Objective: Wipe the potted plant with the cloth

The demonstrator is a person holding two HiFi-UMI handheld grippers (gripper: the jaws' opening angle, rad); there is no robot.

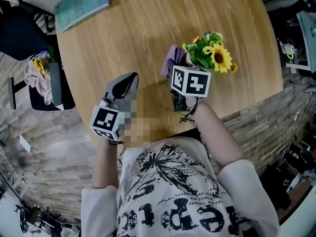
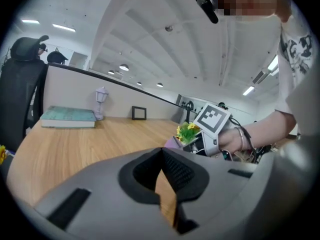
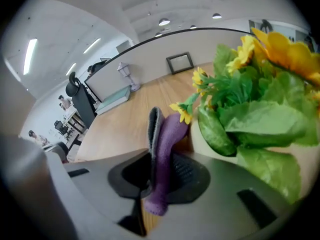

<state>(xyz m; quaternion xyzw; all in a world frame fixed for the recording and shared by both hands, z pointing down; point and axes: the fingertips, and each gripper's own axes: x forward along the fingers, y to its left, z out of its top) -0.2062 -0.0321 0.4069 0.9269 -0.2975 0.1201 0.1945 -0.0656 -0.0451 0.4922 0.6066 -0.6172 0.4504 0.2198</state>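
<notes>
The potted plant (image 1: 210, 56), yellow flowers and green leaves in a pale pot, stands near the table's right edge. My right gripper (image 1: 183, 78) sits just in front of it, its marker cube facing up. Its jaws are shut on a purple cloth (image 3: 166, 149), which sticks up between them right beside the pot and leaves (image 3: 250, 109). The cloth (image 1: 172, 58) shows left of the plant. My left gripper (image 1: 129, 78) hovers over the table to the left, shut with nothing in it (image 2: 161, 154). From there the plant (image 2: 187, 131) lies ahead to the right.
The round wooden table (image 1: 148, 23) ends close to the plant on the right. A teal book (image 1: 81, 4) lies at the far left edge, with a small lamp (image 2: 101, 101) and a picture frame (image 2: 139, 113) nearby. An office chair (image 1: 44, 83) stands left of the table.
</notes>
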